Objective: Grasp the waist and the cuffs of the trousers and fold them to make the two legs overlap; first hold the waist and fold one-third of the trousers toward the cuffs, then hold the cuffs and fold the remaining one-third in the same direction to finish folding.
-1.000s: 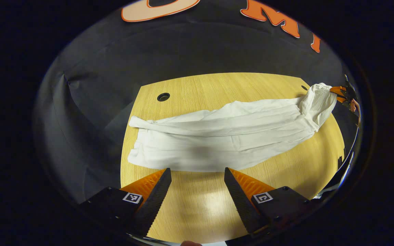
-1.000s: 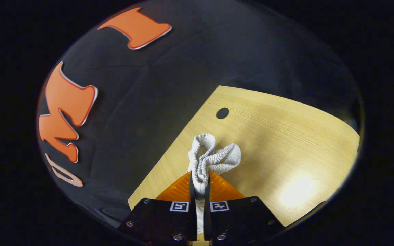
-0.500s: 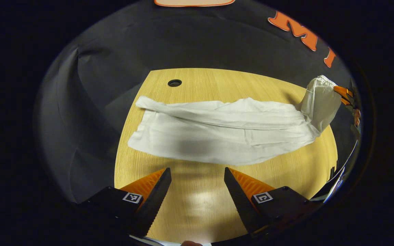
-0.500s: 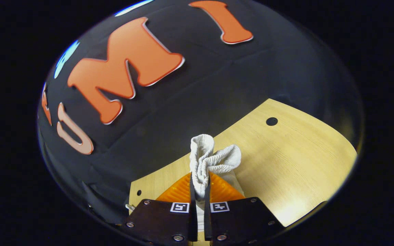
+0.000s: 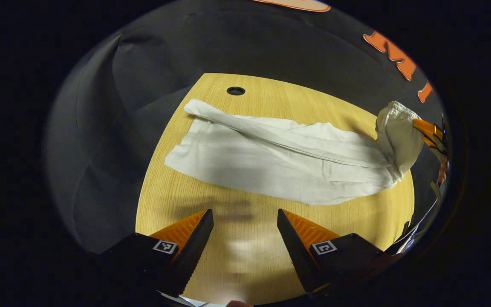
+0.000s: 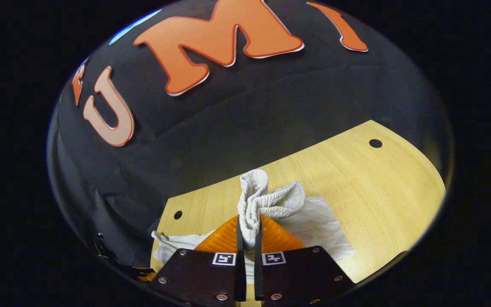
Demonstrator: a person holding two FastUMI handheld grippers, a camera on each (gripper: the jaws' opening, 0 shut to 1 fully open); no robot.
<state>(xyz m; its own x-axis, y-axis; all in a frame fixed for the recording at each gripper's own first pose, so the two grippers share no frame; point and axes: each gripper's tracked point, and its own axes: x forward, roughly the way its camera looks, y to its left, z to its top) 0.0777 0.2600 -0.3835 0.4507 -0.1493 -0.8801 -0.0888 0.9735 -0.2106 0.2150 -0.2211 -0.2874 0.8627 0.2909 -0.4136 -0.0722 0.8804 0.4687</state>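
Note:
White trousers [image 5: 279,164] lie lengthwise across a wooden table [image 5: 245,256], the legs overlapped and the cuffs [image 5: 186,132] toward the far left. In the left gripper view, my left gripper [image 5: 244,213] is open over bare wood just short of the trousers' near edge, holding nothing. At the right, the elastic waist [image 5: 397,136] is lifted off the table, pinched by my right gripper [image 5: 426,130]. In the right gripper view, the right gripper [image 6: 249,224] is shut on the bunched waistband [image 6: 269,198], with trouser cloth [image 6: 318,226] spread on the table below it.
The table has a round cable hole [image 5: 235,91] near its far edge beyond the cuffs. The right gripper view has two such holes [image 6: 375,143] [image 6: 177,214]. Black cloth wall [image 5: 151,85] surrounds the table. A hand [image 5: 441,172] holds the right gripper at the table's right end.
The right gripper has raised the waist and turned, so the legs and more table now lie under it. The left gripper drew back a little from the trousers, still open.

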